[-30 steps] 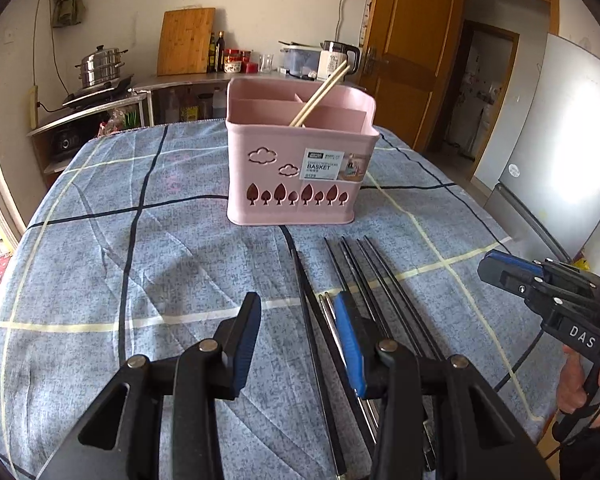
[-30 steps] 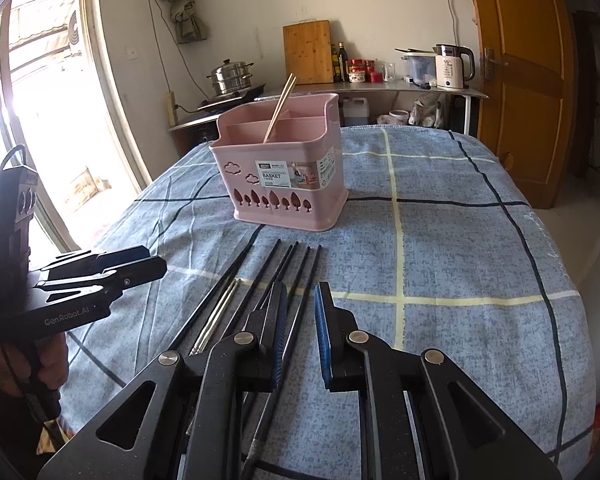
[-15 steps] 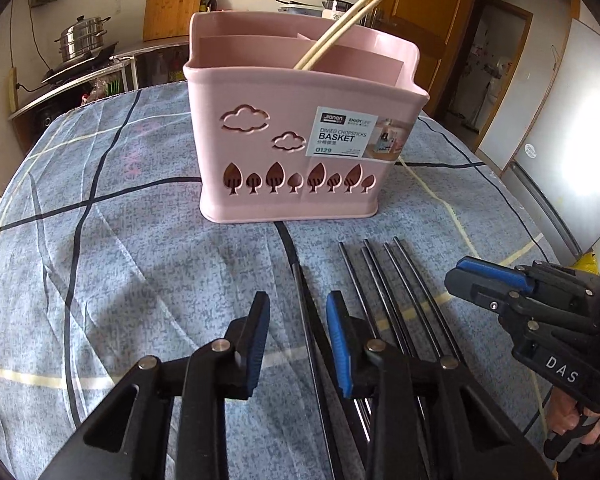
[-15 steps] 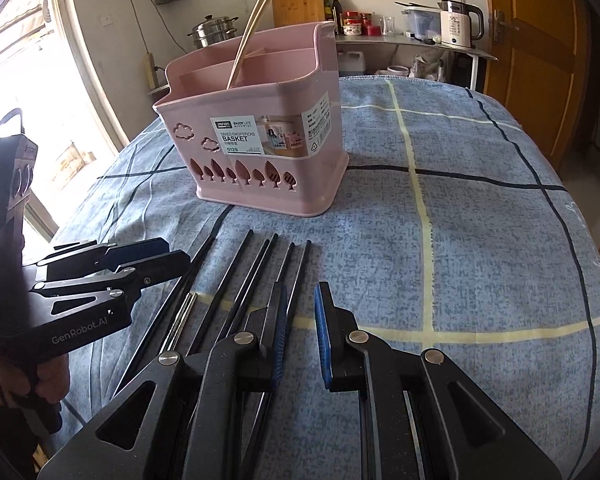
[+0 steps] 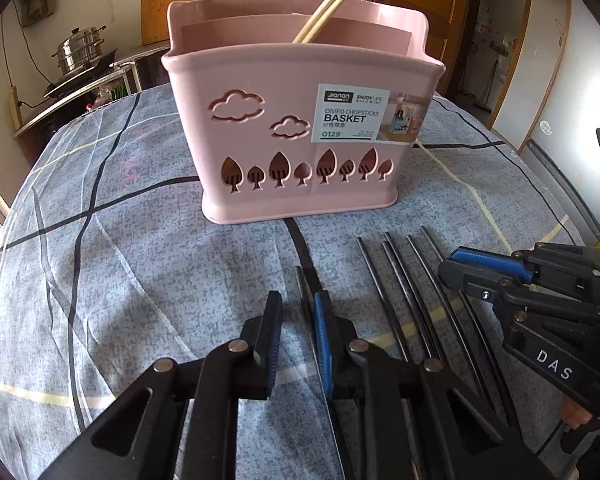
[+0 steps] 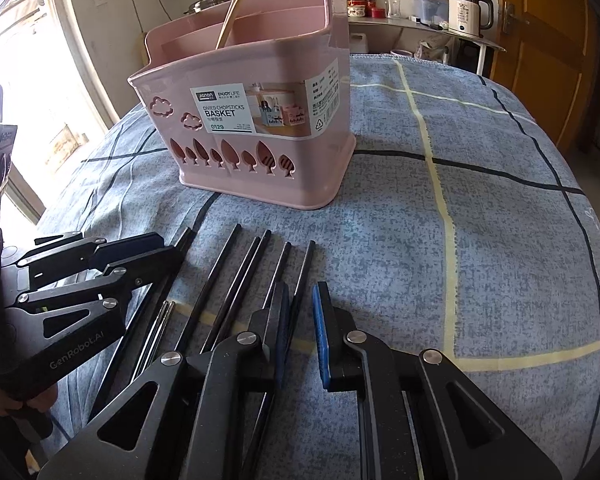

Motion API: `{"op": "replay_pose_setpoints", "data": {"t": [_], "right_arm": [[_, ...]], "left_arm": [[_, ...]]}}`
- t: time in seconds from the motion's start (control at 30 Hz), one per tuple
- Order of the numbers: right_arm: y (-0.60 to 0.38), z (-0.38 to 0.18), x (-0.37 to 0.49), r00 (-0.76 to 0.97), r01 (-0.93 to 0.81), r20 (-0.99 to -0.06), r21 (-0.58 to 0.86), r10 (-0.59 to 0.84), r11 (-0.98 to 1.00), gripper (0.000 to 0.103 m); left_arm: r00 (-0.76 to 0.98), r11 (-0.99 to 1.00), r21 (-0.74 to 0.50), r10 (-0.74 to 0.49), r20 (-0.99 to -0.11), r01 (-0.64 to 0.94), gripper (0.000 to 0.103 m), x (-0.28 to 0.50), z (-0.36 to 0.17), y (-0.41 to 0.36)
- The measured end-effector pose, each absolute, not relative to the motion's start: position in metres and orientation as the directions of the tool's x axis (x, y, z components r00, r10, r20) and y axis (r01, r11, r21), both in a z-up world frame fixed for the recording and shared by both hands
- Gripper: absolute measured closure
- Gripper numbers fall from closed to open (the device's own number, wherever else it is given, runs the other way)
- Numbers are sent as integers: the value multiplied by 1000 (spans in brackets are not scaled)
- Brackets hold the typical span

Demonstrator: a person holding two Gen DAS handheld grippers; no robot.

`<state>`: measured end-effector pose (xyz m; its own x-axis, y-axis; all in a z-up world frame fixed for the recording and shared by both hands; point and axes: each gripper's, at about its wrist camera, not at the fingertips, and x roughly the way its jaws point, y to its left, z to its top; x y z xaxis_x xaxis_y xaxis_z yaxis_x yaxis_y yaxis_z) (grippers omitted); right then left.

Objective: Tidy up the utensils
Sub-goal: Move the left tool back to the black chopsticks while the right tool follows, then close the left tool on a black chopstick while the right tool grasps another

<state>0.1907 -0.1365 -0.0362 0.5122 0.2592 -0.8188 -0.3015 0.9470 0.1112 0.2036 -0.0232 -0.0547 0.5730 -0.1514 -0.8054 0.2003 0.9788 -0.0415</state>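
Over black chopsticks (image 5: pixel 396 276) | left claw (image 5: pixel 296 320), right claw (image 6: pixel 300 316) tilted down | jaws narrow, closing

Both grippers have dropped closer to the basket (image 5: pixel 300 136); left gripper (image 5: pixel 296 336) and right gripper (image 6: pixel 300 332) are closing, each over a black chopstick (image 6: pixel 300 280).

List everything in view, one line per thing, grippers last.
Basket: one, pink, standing on the table behind the chopsticks.
Wooden chopsticks: two, pale, leaning inside the basket.
Black chopsticks: several, black, lying side by side in front of the basket.
Metal chopsticks: what looks like a pair, silver, among the black ones.
Tablecloth: one, blue with dark and pale lines, covering the table.
Kettle: one, white, on the counter behind.
Pot: one, steel, on a stove.
Cutting board: one, wooden, against the wall.
Left gripper: black with blue pads, jaws closing around a black chopstick.
Right gripper: same, jaws closing around a black chopstick.
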Motion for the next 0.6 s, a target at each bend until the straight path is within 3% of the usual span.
{"op": "replay_pose_setpoints", "data": {"t": [0.13,0.4,0.6], "right_arm": [[-142,-36,193,508,-280,-827,109,243,954,95],[-136,-35,200,486,-272,-850,72,202,960,95],[-143,-32,202,472,-265,-848,123,240,956,97]], "left_arm": [[563,983,-62,-152,-812,175,95,202,-54,-13],[529,984,-15,-107,-842,175,95,204,-53,-17],[512,984,-76,-151,-846,163,96,206,-51,-8]]}}
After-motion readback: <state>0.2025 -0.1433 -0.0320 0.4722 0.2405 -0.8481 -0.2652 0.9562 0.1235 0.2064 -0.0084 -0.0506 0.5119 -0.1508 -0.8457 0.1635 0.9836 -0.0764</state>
